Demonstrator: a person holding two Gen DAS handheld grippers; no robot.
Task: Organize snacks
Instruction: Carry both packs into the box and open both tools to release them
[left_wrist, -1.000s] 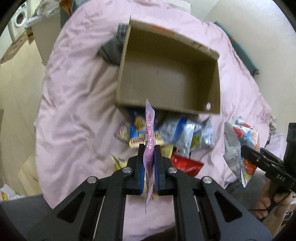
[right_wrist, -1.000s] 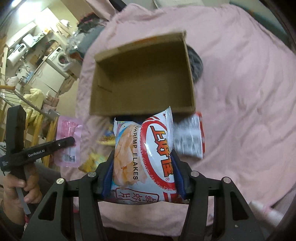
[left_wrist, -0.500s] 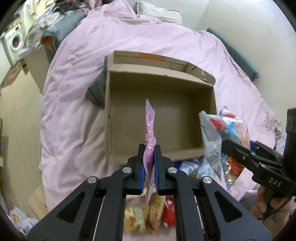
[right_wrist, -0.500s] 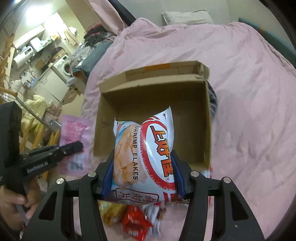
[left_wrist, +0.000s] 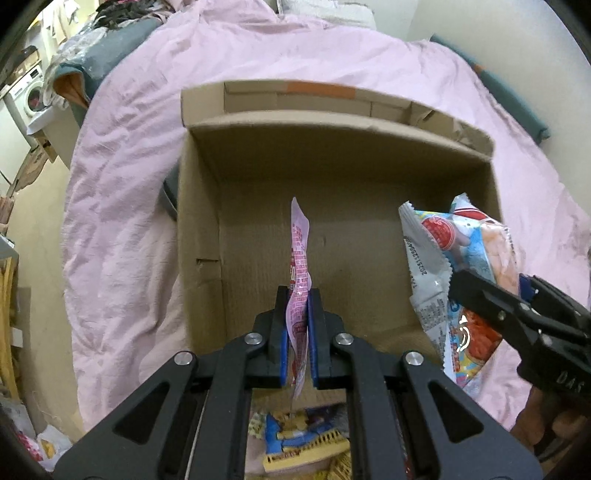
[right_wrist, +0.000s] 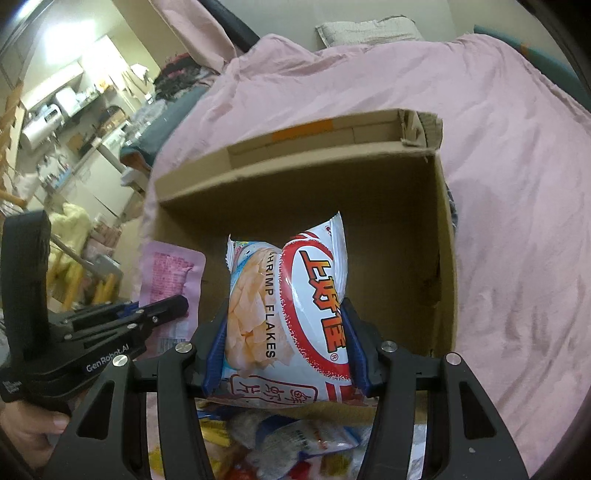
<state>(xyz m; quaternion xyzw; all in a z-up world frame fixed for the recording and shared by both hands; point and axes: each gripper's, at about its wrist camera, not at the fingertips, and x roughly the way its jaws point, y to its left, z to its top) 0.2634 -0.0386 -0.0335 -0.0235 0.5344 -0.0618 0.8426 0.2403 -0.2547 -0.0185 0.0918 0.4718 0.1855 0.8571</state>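
Left hand-held gripper (left_wrist: 298, 295) is clamped on a thin pink sachet (left_wrist: 300, 251), edge-on over the open cardboard box (left_wrist: 332, 184); only the right view shows its flat face at 9 o'clock. Right hand-held gripper (right_wrist: 286, 314) squeezes a shrimp flakes bag (right_wrist: 291, 306) above the box. Loose snacks (right_wrist: 295, 439) lie at 6 o'clock on the pink bed (right_wrist: 517, 184), half hidden by the gripper frames.

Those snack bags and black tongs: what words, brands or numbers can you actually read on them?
"SHRIMP FLAKES" (first letter partly hidden): on the shrimp chip bag in the right tongs.
Large red Chinese brand characters: same bag.
"GenRobot.AI": on the left tongs.
"DAS": on the right tongs, seen from the left wrist view.
Pink packet in the left tongs: print too small to read.
Date code on the chip bag's back seam: blurred.
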